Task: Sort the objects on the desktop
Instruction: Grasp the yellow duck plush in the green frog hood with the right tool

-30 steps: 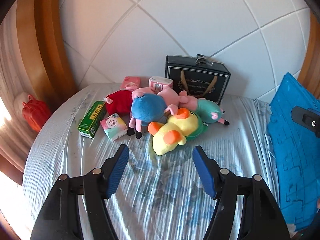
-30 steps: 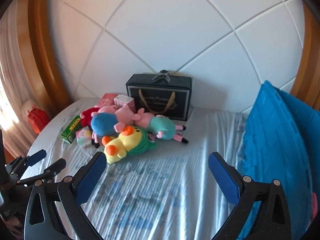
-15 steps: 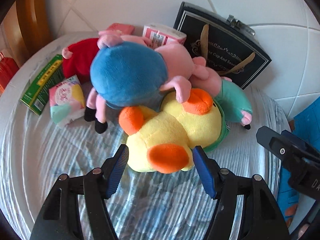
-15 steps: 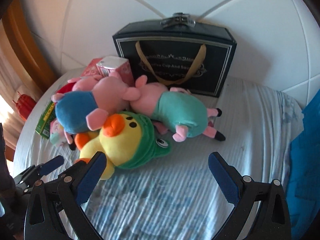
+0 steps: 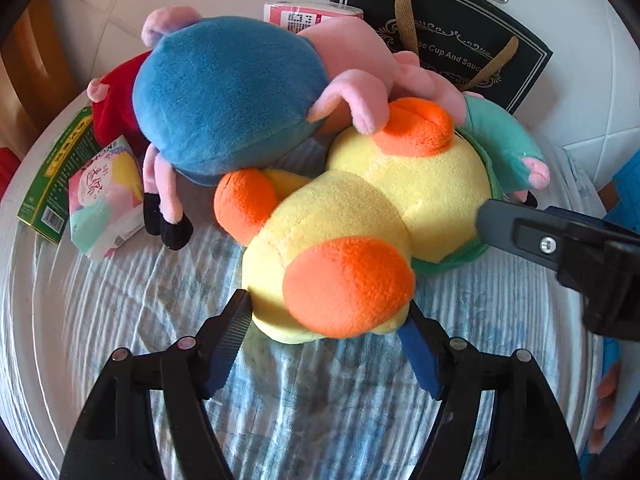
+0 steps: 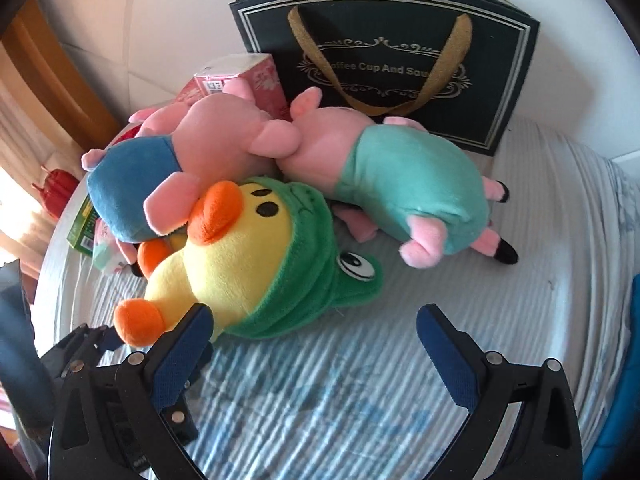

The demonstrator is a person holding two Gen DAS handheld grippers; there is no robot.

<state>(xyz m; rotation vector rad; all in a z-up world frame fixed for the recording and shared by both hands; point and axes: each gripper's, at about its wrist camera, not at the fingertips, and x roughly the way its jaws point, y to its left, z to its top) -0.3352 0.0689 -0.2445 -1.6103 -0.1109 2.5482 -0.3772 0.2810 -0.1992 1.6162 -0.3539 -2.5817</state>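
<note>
Left gripper (image 5: 326, 322) straddling the duck (image 5: 360, 216), not yet pinching it

From my left fingers' side: they sit spread around the duck's yellow rump and orange foot, touching or nearly so. It looks soft, light and squashy, so I'd pinch deep on the body. Yellow plush, orange beak, green frog hood. Rightward, my right gripper (image 6: 312, 330) hangs open just before the hood, left finger beside it.

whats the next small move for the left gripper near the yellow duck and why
Probably close the left gripper on the yellow plush duck with the green frog hood. Its blue-padded fingers already straddle the duck's orange-footed lower end, open, with soft body between them. The right gripper is open beside the hood, holding nothing.
</note>
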